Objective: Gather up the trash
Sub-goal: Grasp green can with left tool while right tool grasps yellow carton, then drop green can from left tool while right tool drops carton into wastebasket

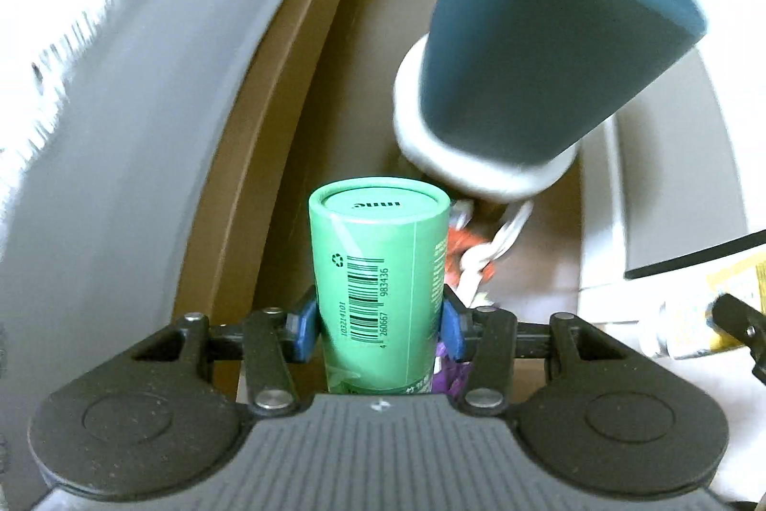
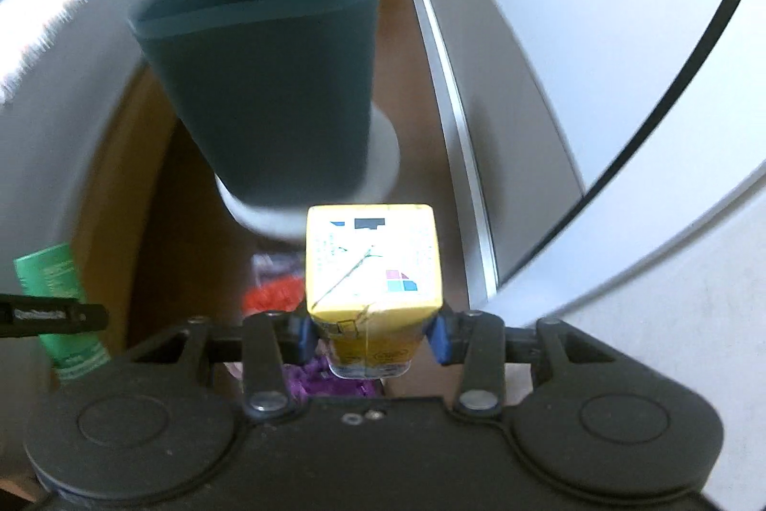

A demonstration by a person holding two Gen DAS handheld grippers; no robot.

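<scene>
A light, stiff green cardboard tube [image 1: 378, 271] is clamped mid-body by the left gripper [image 1: 378, 326]; a crushable yellow drink carton [image 2: 372, 266] (creased already) is clamped by the right gripper [image 2: 372, 336].

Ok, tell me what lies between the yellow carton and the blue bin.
Bare floor only in the right wrist view: the yellow carton in the right tool fronts the blue bin.

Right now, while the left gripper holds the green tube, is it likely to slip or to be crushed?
The green tube looks like stiff cardboard, so crushing seems unlikely. Its round, smooth wall could turn or slide between the left gripper pads.
</scene>
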